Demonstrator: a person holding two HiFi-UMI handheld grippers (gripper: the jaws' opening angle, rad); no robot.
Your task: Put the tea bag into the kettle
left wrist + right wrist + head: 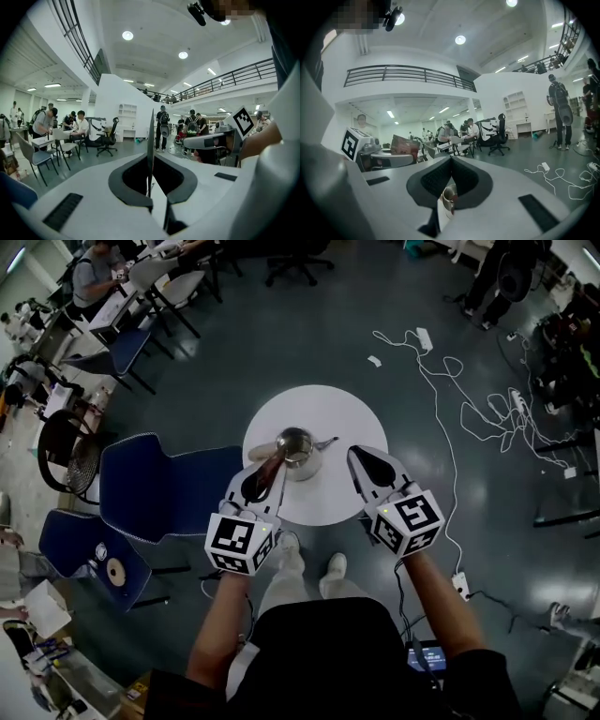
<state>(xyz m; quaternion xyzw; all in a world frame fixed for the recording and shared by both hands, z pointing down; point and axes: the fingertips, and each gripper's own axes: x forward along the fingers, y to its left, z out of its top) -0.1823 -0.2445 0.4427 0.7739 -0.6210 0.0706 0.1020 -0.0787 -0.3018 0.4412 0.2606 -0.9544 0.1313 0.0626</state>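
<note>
Forearms (221, 615) reach forward, one gripper in each hand, toward a metal kettle (296, 448) on a round white table (328, 409). Left of the kettle, the left gripper (277, 461) has its jaws pinched on a reddish-brown tea bag (266, 474), its tip just beside the kettle's rim. Right of the kettle, the right gripper (356, 457) has its jaws closed together on nothing. Only the left gripper view shows the tea bag edge-on, upright between the jaws. Only the right gripper view shows the kettle through the gap beneath its closed jaws.
</note>
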